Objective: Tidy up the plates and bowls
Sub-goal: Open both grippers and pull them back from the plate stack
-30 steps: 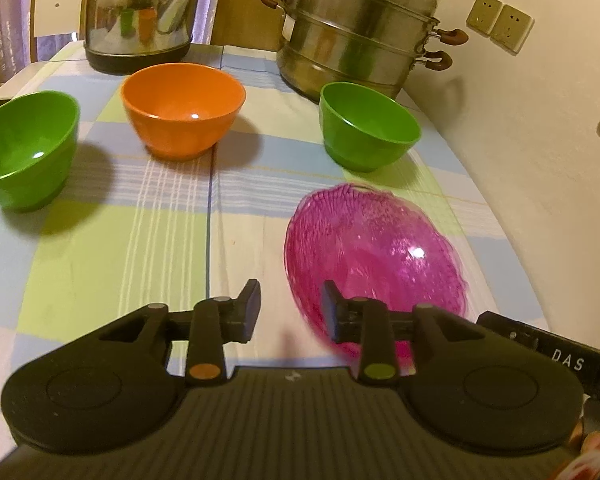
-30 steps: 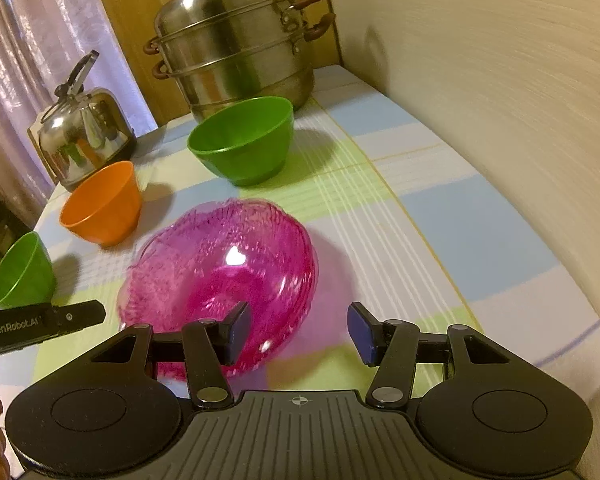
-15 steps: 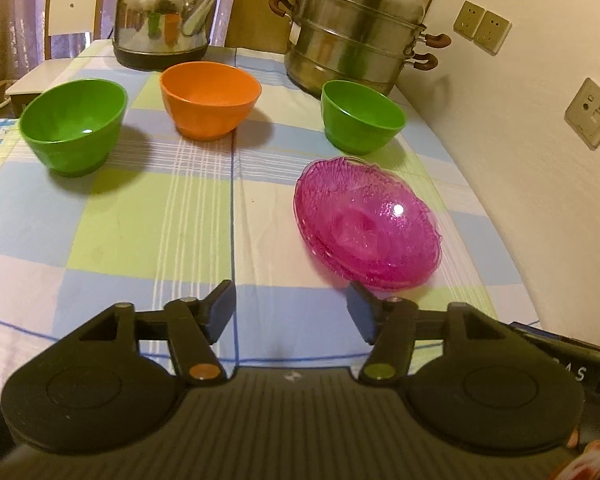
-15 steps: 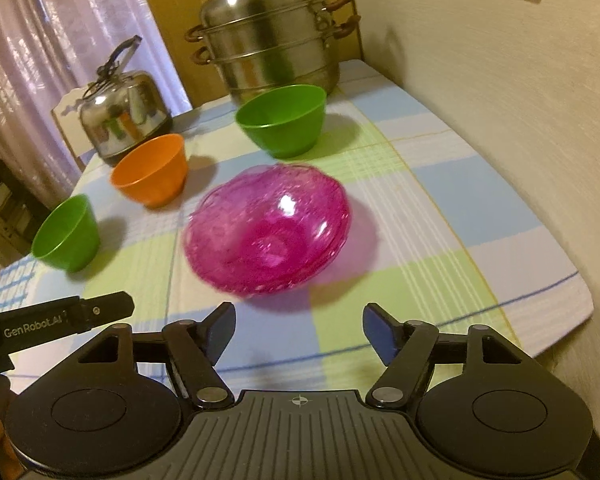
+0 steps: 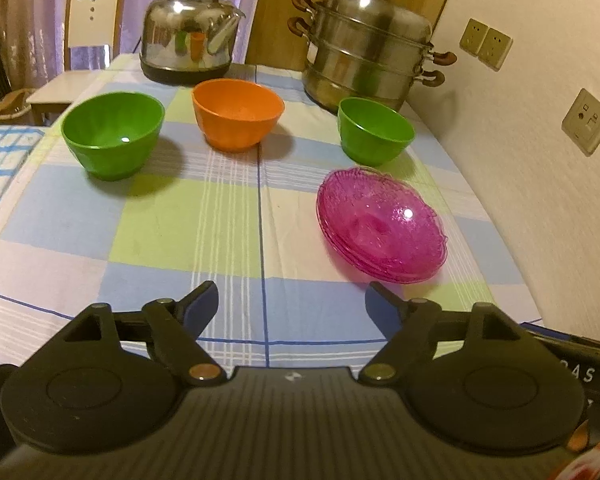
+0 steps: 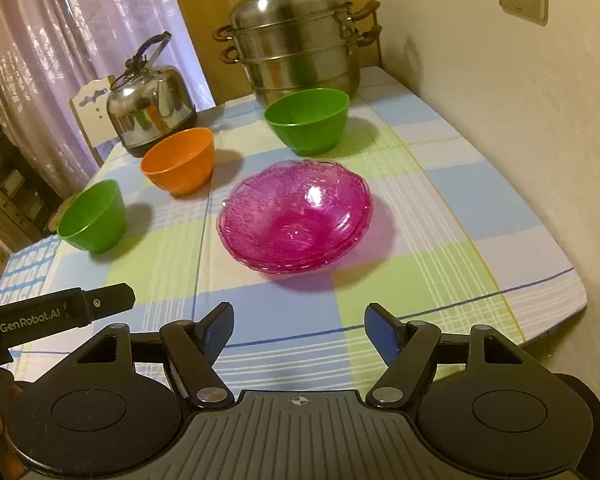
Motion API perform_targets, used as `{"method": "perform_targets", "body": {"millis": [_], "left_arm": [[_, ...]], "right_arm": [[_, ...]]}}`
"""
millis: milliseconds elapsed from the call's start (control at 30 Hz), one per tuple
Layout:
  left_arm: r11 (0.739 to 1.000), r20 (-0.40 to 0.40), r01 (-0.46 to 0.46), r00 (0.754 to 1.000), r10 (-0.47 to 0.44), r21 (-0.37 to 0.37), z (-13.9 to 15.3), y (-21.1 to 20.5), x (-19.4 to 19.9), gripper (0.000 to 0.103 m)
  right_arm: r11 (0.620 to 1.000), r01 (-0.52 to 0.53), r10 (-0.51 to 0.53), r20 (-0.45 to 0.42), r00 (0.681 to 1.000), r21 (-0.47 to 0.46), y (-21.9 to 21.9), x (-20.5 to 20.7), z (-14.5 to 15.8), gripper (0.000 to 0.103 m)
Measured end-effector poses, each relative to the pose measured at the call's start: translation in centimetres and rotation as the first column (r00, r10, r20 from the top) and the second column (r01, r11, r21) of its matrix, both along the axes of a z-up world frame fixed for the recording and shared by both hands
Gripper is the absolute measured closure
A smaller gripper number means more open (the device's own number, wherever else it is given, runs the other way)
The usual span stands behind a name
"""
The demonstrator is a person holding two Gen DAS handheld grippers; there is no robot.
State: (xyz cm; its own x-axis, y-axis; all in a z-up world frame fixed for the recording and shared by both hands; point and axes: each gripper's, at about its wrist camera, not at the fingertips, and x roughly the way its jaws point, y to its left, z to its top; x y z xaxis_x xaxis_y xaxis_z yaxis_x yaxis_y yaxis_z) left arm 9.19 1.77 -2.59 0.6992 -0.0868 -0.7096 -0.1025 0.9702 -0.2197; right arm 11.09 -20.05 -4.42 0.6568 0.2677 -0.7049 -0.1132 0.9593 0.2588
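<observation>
Several pink glass plates (image 6: 296, 216) are nested on the table (image 6: 480, 208); both grippers' fingers are apart and empty, the left gripper's (image 5: 292, 306) opening.

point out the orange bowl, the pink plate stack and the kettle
orange bowl (image 5: 238, 114), left wrist view, inner wall
pink plate stack (image 6: 296, 216), right wrist view, middle of the top plate
kettle (image 5: 190, 38), left wrist view, shiny body
</observation>
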Motion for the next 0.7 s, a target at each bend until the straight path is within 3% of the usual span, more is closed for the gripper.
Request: {"method": "perform_targets", "body": {"millis": [700], "left_arm": [[1.0, 0.031, -0.012, 0.999, 0.012, 0.003, 1.3, 1.7, -1.2, 0.021]], "right_arm": [[0.999, -0.043, 0.043, 0.015, 0.999, -0.008, 1.9, -0.7, 0.7, 0.031]]}}
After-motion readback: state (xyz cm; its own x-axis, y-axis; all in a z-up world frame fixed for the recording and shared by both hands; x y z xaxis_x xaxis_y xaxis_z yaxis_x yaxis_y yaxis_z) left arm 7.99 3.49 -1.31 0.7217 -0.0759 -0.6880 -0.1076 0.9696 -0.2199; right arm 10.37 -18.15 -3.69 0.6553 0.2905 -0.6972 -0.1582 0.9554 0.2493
